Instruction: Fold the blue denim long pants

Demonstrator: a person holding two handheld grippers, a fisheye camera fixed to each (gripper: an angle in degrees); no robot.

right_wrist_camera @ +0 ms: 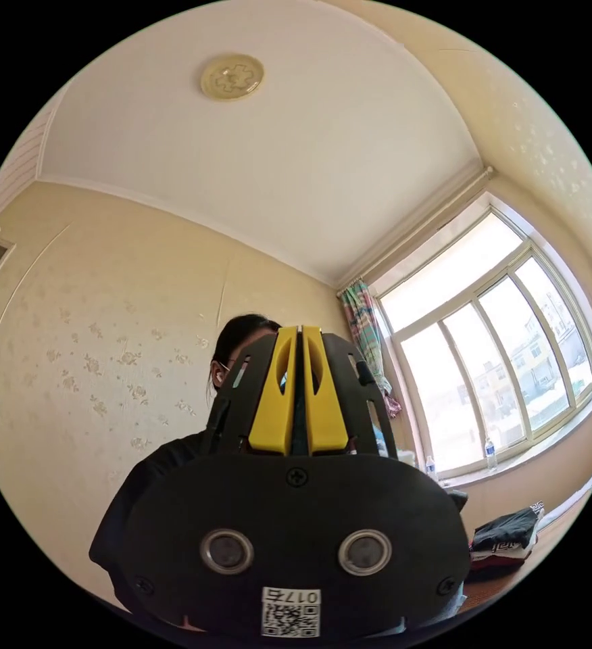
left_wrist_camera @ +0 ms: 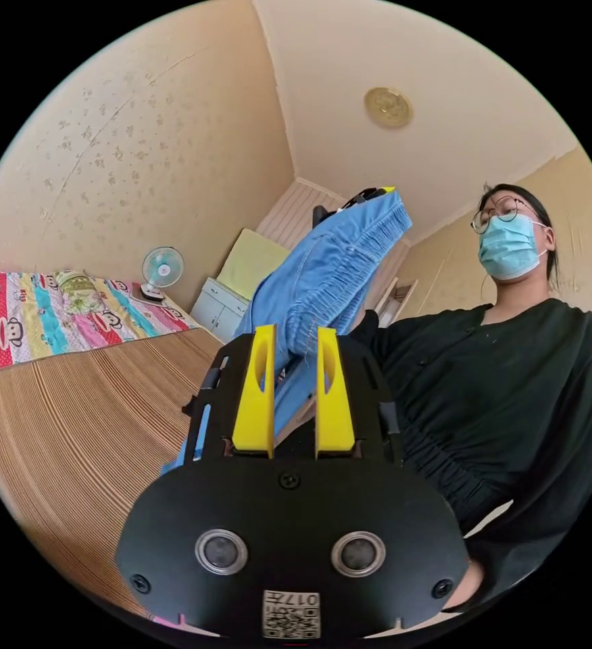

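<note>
Left gripper (left_wrist_camera: 294,351): jaws slightly apart, a fold of the denim pants (left_wrist_camera: 330,270) running up between them; touching both yellow faces or only passing through, cannot tell (cloth looks loose at the tips, no bunching).

Pants: lifted off the bed, hanging in the air between the two tools. Gathered waistband end uppermost, caught at the top by the other gripper (left_wrist_camera: 370,195), seen as a dark tip with a bit of yellow. Lower part trailing down past the left gripper toward the ribbed brown mat (left_wrist_camera: 86,433).

Key relation: long axis of the pants running up and away from the left gripper toward the far one, i.e. roughly along the line joining the two tools. Waistband end nearer the right hand; leg end nearer the left. Judged: next move turns on spreading or laying that axis flat on the mat, so left side must first take a firm hold lower down.

Right gripper (right_wrist_camera: 299,385): jaws pressed nearly together, only a thin dark slit between. Cloth inside the slit: cannot tell from its own camera. A sliver of blue just beside the right edge of the tool.

View differences: left gripper view gives the pants, mat, patterned blanket (left_wrist_camera: 53,318), small fan (left_wrist_camera: 161,269), person in a dark top (left_wrist_camera: 505,392). Right gripper view gives ceiling, window (right_wrist_camera: 499,338), curtain (right_wrist_camera: 367,331), folded dark clothes (right_wrist_camera: 505,534) near the sill.
</note>
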